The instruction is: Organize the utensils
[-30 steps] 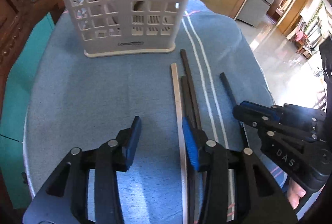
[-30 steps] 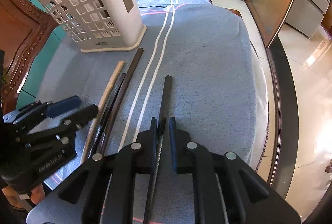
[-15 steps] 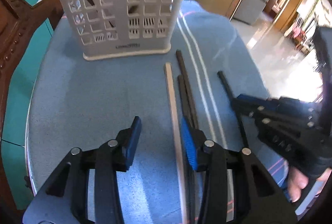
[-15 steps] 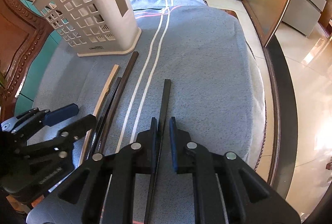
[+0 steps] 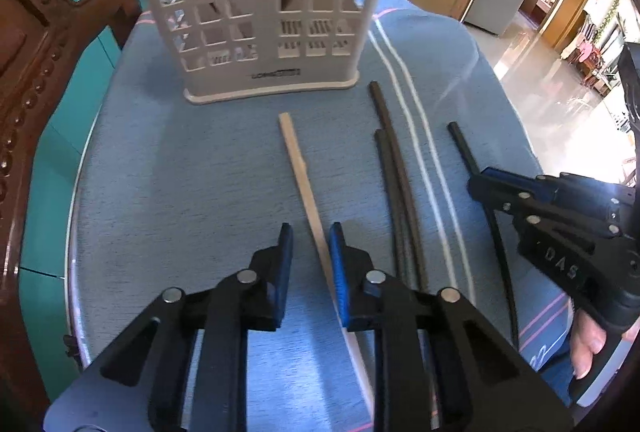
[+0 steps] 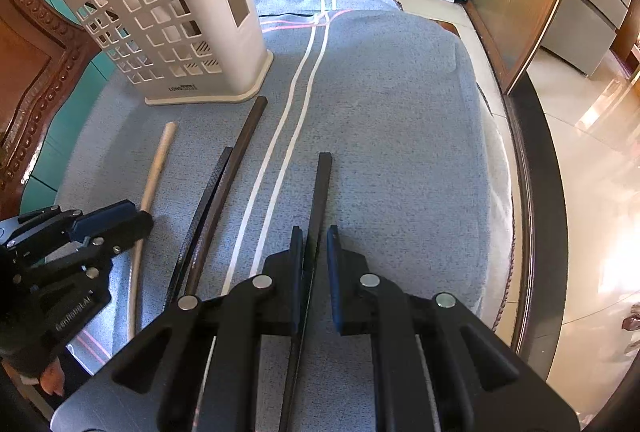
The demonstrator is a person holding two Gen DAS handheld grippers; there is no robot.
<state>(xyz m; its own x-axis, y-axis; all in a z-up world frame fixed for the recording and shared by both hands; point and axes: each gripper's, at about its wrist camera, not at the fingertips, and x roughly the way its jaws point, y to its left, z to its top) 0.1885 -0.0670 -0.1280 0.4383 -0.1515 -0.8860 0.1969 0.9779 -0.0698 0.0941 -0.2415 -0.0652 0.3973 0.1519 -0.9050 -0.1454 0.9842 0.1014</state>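
Both grippers angled steeply down at the worktop point(image 6: 400, 112)

The left gripper point(image 5: 310, 252) jaws are closing around a pale stick point(image 5: 300, 168); the right gripper point(image 6: 316, 256) is clamped on a black stick point(image 6: 322, 188).

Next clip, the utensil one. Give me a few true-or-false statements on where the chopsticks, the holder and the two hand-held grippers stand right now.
1. The white utensil holder stands upright on the blue cloth. True.
2. The light wooden chopstick sits inside the holder. False: it lies on the cloth, between the closing jaws of the left hand-held gripper.
3. The right hand-held gripper straddles a black chopstick. True.
4. Two dark chopsticks lie right of the white stripes. False: they lie left of them.
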